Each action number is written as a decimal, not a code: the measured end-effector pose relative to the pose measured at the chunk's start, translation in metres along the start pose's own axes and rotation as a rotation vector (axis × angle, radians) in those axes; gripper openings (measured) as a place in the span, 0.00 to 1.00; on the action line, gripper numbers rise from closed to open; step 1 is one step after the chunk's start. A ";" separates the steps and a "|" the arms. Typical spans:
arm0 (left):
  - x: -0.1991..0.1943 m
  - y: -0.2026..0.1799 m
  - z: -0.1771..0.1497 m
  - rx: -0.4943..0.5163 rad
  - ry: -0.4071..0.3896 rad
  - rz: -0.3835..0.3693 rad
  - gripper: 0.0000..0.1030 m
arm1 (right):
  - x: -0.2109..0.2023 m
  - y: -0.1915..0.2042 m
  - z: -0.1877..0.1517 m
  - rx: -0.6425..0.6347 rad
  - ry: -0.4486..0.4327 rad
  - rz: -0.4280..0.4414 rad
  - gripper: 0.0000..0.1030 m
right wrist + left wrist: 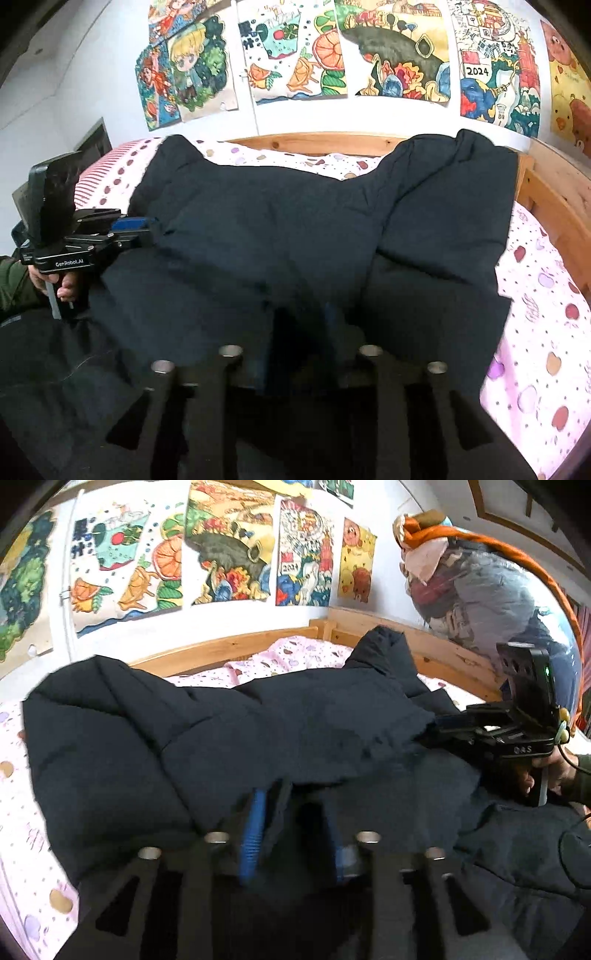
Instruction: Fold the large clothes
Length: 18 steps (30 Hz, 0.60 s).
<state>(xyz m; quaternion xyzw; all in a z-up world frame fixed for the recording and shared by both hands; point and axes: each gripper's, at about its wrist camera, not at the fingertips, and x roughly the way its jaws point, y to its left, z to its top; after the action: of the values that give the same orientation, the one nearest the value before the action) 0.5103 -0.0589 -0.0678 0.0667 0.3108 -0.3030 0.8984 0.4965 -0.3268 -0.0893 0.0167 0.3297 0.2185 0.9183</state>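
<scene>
The left gripper [291,812] was pinched on the near hem of the dark padded coat [221,731], a fold of fabric caught between its blue-lined fingers [253,834]. The right gripper [301,328] looked likewise closed on the same hem further along, though its fingertips were buried in dark cloth and the bite itself could not be made out clearly. Each gripper showed from the side in the other's camera, both at about the same height, well apart, with the hem slung between them.

The coat lay across the pink patterned bedsheet [535,295], its far part already doubled up toward the wooden bed frame [314,142] and its 2 upper corners bunched high.

Judged from this, the step was carrying the near edge over to make a fold. Doing it well would call for moving both grippers together, level and evenly spaced, so the bulky padding did not sag or twist, then laying the hem squarely on the far layer before releasing.
</scene>
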 end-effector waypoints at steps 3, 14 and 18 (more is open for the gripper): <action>-0.024 0.003 0.001 -0.035 -0.058 0.019 0.60 | -0.027 -0.002 -0.001 0.013 -0.077 0.013 0.42; -0.001 0.033 0.094 -0.160 -0.217 0.314 0.65 | 0.015 -0.017 0.120 0.001 -0.195 -0.280 0.42; 0.038 0.056 0.098 -0.213 -0.144 0.429 0.36 | 0.061 -0.032 0.129 0.040 -0.115 -0.394 0.20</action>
<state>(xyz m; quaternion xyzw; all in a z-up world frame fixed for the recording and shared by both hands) 0.6171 -0.0629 -0.0161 0.0143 0.2552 -0.0748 0.9639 0.6301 -0.3155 -0.0306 -0.0171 0.2780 0.0268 0.9601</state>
